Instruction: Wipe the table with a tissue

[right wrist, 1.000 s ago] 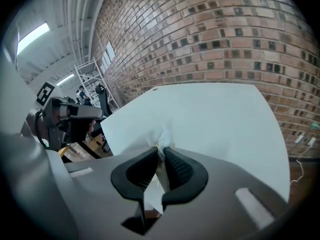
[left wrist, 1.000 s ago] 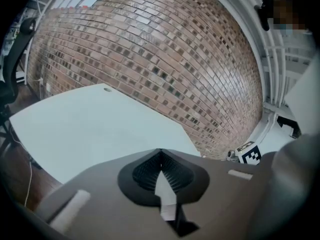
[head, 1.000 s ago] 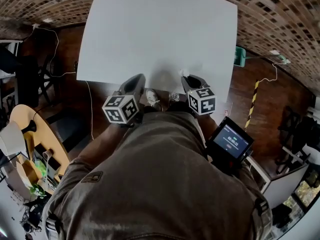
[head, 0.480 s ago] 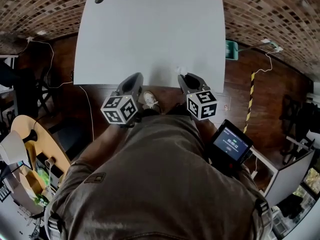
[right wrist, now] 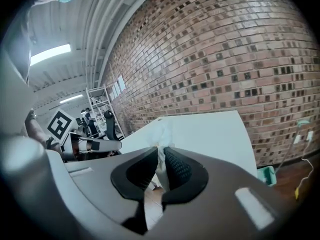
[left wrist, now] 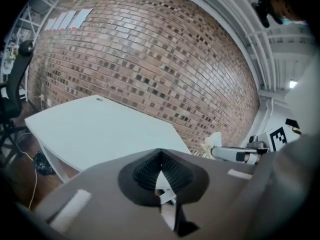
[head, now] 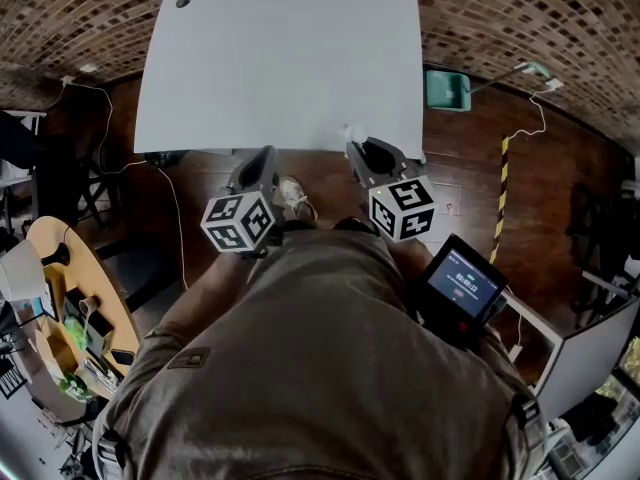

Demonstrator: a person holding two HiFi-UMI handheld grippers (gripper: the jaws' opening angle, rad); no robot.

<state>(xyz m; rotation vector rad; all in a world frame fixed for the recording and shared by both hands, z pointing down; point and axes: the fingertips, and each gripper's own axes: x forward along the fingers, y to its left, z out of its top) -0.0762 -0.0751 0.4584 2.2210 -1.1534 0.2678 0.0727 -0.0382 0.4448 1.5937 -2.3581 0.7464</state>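
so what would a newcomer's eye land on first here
The big white table fills the top of the head view, bare, backed by a brick wall. At its near edge the right gripper is clamped on a crumpled white tissue, while the left gripper beside it is shut on nothing.

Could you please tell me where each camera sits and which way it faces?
Head view: on the person's head, looking steeply down at the table; torso, left gripper and right gripper show.
Left gripper view: on the left gripper, facing table and brick wall; its shut jaws show.
Right gripper view: on the right gripper, facing the table; its jaws pinch the tissue.
Shared: each gripper view catches the other gripper; all see the table.
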